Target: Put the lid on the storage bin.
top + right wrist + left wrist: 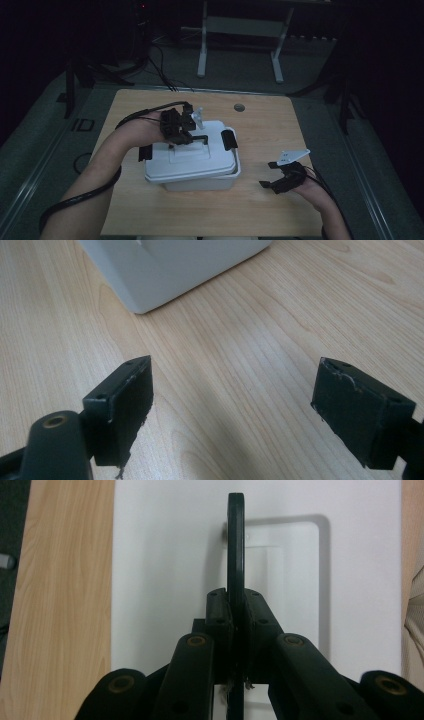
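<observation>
Left claw (236,625): pressed together on the black handle (236,545) of the white box's lid, gripping the thin bar edge-on from both sides.
Right claw (232,405): jaws wide apart, nothing between them, held just above the bare table (260,340).
White box (192,160): sits on the middle of the table, lid (165,570) on top, black latches at its left and right ends in the high view.
Handle: stands upright from the recessed panel in the lid's middle.
Hard to make out: the high view is dim, so the left claw's grip blurs into the handle there; the lower end of the handle is hidden behind the jaws in the left gripper view; the right gripper view cuts the box (170,265) off to one corner.
Left hand (150,127): reaches over the box from its left side, forearm angled up from the bottom edge.
Right hand (305,182): low, to the right of the box, well apart from it.
</observation>
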